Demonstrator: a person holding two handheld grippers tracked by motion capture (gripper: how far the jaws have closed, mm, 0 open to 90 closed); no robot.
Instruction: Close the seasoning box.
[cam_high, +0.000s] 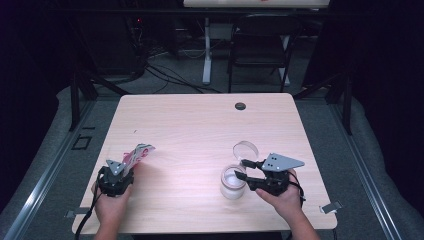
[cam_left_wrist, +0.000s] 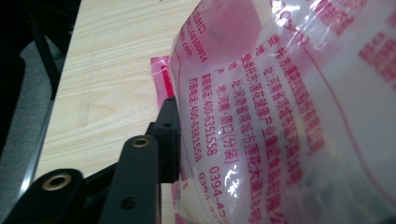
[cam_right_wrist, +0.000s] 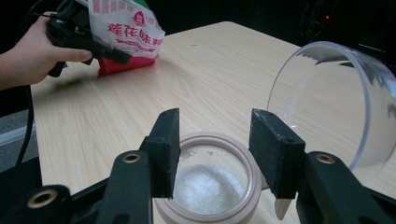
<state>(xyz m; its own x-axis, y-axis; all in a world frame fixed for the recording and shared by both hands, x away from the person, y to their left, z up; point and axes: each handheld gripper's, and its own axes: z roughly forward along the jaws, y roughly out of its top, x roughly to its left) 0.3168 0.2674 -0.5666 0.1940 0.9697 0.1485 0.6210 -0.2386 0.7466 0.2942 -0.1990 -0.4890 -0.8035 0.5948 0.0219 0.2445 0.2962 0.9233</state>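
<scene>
The bag (cam_high: 137, 154) lies far-left of the jar (cam_high: 233, 182); left gripper (cam_high: 121, 167) half open around it, right gripper (cam_high: 241, 169) open above the jar.

One bag (cam_high: 137, 154), one jar (cam_high: 233, 182), one clear lid (cam_high: 246, 149) — two tools.

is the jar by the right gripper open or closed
Open. The jar has no lid on its rim, and white grains show inside it. The clear lid lies tipped on the table beside it.

The bag (cam_left_wrist: 289, 107) carries red print: "400-6351558" and "0394-42…"; its front (cam_right_wrist: 128, 28) reads "莲花味精".
</scene>
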